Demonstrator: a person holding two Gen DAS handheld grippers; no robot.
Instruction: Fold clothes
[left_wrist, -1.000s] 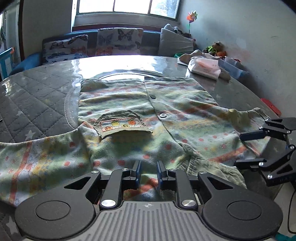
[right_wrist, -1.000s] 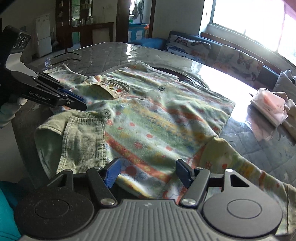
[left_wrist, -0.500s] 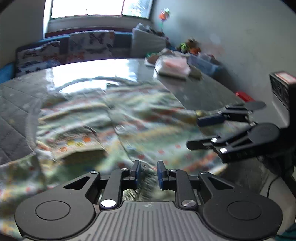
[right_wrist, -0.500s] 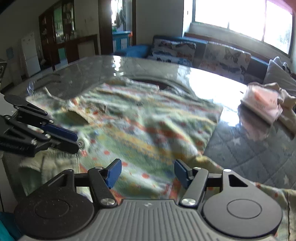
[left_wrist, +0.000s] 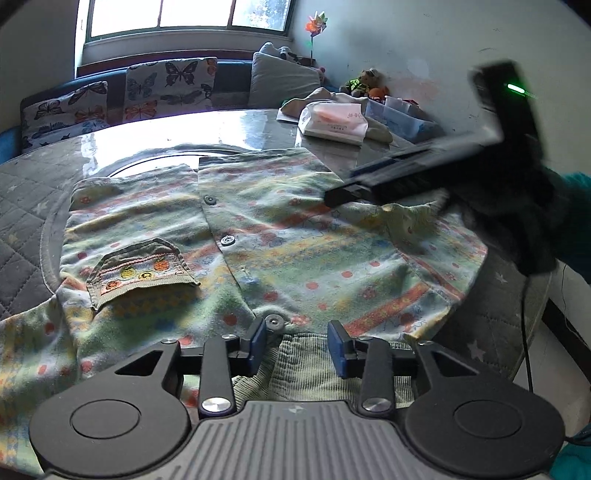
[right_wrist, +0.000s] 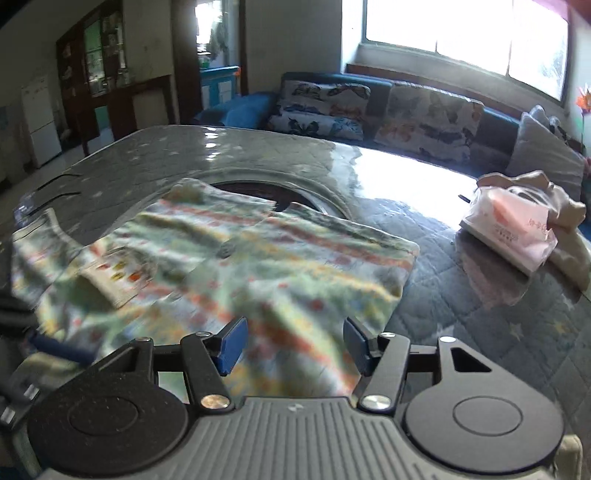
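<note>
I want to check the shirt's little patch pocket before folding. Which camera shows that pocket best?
The left wrist view: the pocket is sharp there, its corduroy edge and embroidered band readable on the shirt. In the right wrist view the pocket is only a motion-blurred pale patch at the left, with no detail.

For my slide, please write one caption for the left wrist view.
Left gripper open over the corduroy collar of a patterned shirt spread on the table.

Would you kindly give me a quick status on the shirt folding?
Left hand-held gripper just opening, over collar. Right hand-held gripper closing, nothing pinched. Shirt flat. Tissue pack clear.
</note>
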